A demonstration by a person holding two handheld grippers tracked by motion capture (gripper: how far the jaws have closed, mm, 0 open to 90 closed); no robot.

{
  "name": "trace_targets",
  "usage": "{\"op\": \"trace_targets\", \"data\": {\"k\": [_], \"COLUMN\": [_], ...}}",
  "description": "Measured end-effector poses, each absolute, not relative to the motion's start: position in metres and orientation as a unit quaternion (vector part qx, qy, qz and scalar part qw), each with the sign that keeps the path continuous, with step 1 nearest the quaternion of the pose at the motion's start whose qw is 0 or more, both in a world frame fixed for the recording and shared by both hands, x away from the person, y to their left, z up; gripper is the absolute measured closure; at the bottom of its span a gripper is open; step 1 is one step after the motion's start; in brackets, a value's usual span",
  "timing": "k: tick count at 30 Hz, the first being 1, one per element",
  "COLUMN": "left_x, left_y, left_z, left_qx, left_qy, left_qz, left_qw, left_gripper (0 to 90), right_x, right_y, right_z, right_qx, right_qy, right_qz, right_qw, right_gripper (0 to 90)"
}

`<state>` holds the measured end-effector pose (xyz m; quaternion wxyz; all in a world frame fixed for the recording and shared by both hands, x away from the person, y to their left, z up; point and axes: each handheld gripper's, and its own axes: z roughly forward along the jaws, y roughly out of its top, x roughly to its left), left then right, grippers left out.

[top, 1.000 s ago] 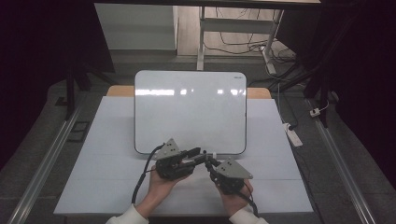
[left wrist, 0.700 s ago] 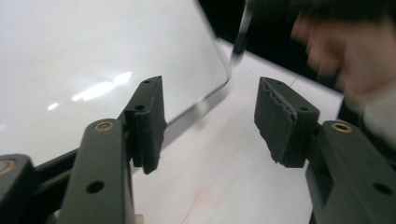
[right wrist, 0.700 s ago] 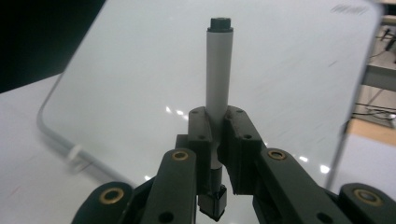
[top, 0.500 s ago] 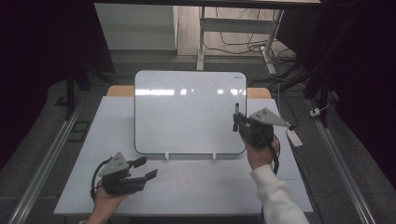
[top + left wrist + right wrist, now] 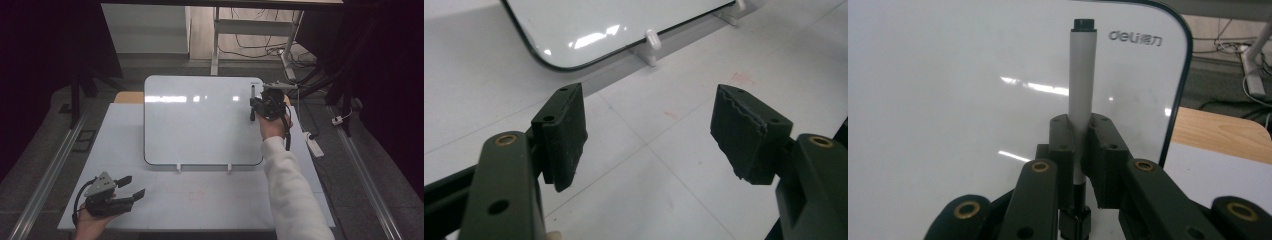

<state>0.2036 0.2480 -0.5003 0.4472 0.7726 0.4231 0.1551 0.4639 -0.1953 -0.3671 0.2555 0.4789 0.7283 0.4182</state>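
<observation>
One marker (image 5: 1082, 95), slim round barrel, pale grey with a black end, clamped upright between the black pads of the right gripper (image 5: 1082, 150) over the upper right corner of the whiteboard (image 5: 200, 125). Board glossy white, dark rim, rounded corners, propped on small white clips. Left gripper (image 5: 649, 135) near the matte white table's (image 5: 210, 200) front left edge, jaws just been opening, apart, nothing between; pads ridged, worn.
</observation>
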Motion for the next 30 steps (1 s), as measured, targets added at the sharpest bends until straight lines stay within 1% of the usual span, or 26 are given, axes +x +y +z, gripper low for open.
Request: {"op": "trace_targets", "data": {"k": [3,8,18,22,24,28,30], "left_x": [0.204,0.205,0.205,0.204,0.204,0.203,0.203], "left_y": [0.250,0.251,0.250,0.250,0.250,0.250,0.251], "left_z": [-0.502,-0.503,-0.505,-0.505,-0.505,-0.504,-0.504], "left_qx": [0.771,0.772,0.774,0.773,0.774,0.772,0.772], "left_qy": [0.426,0.427,0.423,0.423,0.423,0.423,0.423], "left_qz": [0.154,0.155,0.157,0.158,0.157,0.158,0.159], "left_qw": [0.448,0.445,0.445,0.445,0.446,0.447,0.448], "left_gripper": [30.9,30.7,30.6,30.6,30.6,30.6,30.6], "right_x": [0.474,0.486,0.491,0.491,0.489,0.479,0.469], "right_y": [-0.194,-0.190,-0.192,-0.193,-0.193,-0.196,-0.200], "right_z": [-0.368,-0.370,-0.369,-0.369,-0.368,-0.364,-0.363], "right_qx": [0.485,0.480,0.435,0.427,0.421,0.403,0.390], "right_qy": [0.725,0.727,0.750,0.753,0.755,0.753,0.752], "right_qz": [0.415,0.400,0.397,0.401,0.403,0.421,0.440], "right_qw": [0.258,0.284,0.302,0.300,0.302,0.305,0.299], "right_gripper": [81.0,80.6,79.3,74.2,73.3,65.6,62.2]}}
